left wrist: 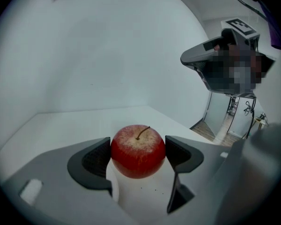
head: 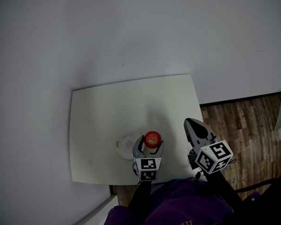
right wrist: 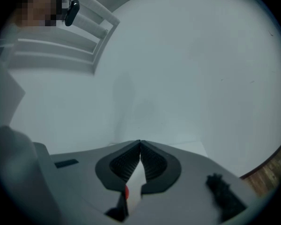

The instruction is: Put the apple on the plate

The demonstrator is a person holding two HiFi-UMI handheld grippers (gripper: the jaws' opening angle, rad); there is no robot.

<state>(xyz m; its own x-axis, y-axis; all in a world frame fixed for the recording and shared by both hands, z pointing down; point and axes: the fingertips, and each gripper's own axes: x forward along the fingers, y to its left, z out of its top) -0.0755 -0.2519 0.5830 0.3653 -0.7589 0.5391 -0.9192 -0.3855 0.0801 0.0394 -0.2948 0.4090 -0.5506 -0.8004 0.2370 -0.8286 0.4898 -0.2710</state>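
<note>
Carry apple, pinched upright in left gripper, squarely over plate, then lower gently; right gripper pressed together, empty.

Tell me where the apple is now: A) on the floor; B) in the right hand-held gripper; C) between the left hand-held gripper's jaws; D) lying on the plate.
C: the apple sits clamped in the left hand-held gripper, a pad against each side; the right hand-held gripper is shut and empty.
</note>
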